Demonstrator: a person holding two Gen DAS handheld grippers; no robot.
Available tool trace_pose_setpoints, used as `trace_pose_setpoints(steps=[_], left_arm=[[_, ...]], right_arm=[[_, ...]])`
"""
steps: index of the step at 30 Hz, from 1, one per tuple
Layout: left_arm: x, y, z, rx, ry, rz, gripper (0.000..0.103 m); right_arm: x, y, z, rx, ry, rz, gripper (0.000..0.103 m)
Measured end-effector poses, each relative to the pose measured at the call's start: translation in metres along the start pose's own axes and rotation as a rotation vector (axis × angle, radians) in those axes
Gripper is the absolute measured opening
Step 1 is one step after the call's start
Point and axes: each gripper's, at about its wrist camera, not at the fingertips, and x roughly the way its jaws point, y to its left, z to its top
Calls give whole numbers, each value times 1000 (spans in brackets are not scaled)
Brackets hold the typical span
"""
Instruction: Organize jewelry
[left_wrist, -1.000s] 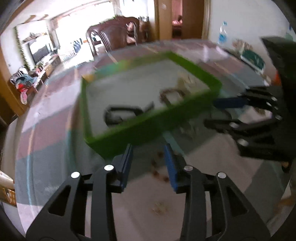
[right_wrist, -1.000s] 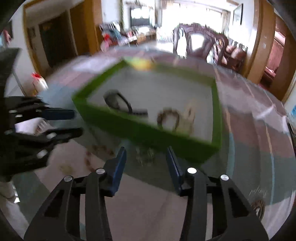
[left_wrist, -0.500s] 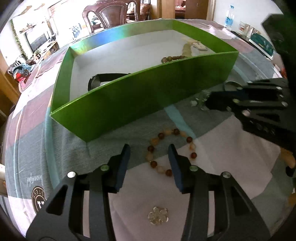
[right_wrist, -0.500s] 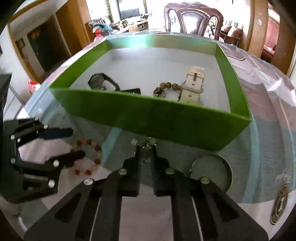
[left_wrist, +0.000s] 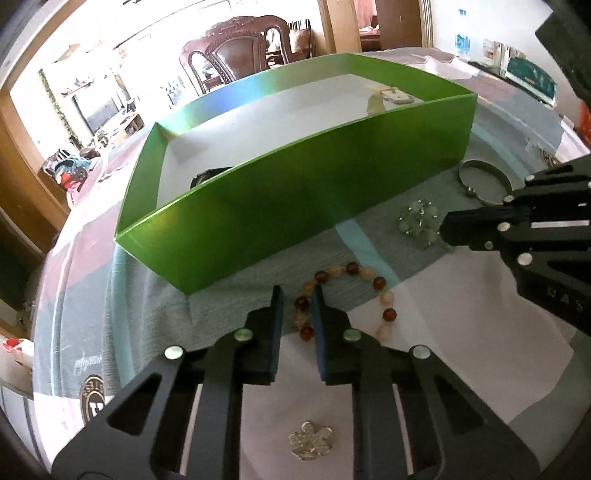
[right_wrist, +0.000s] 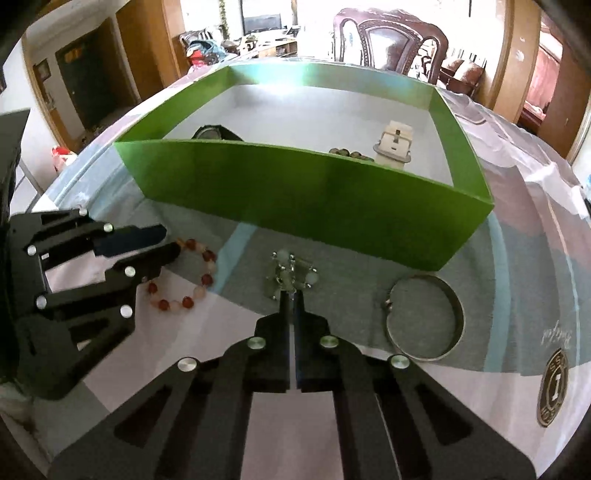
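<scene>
A green box (left_wrist: 295, 206) (right_wrist: 314, 199) stands on the table and holds a black watch (right_wrist: 216, 132), a dark bead bracelet (right_wrist: 349, 152) and a white watch (right_wrist: 393, 144). In front of it lie a red-and-peach bead bracelet (left_wrist: 347, 295) (right_wrist: 184, 277), a pale green brooch (left_wrist: 419, 219) (right_wrist: 290, 275) and a silver bangle (left_wrist: 485, 181) (right_wrist: 424, 317). My left gripper (left_wrist: 297, 295) has its jaws narrowed around the bead bracelet's left edge. My right gripper (right_wrist: 291, 295) (left_wrist: 448, 230) is shut on the brooch's near edge.
A small silver flower brooch (left_wrist: 310, 441) lies under my left gripper. The table is covered with a pink, grey and white cloth (right_wrist: 517, 258). A dark wooden chair (right_wrist: 391, 40) stands behind the table.
Both grippers dropped low to the table in front of the box. The left jaws narrowed around the bead bracelet. The right jaws shut on the green brooch.
</scene>
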Motion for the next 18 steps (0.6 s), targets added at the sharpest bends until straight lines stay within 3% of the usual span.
trace_pose_setpoints(steps=[4, 9, 18], left_arm=[[1, 9, -2, -34, 2, -43, 8], [0, 9, -3, -42, -12, -33, 8], [-5, 18, -3, -76, -29, -23, 8]], right_arm=[[5, 3, 3, 5, -25, 9, 2], [2, 9, 1, -37, -69, -37, 2], [-20, 2, 5, -13, -169, 16, 2]])
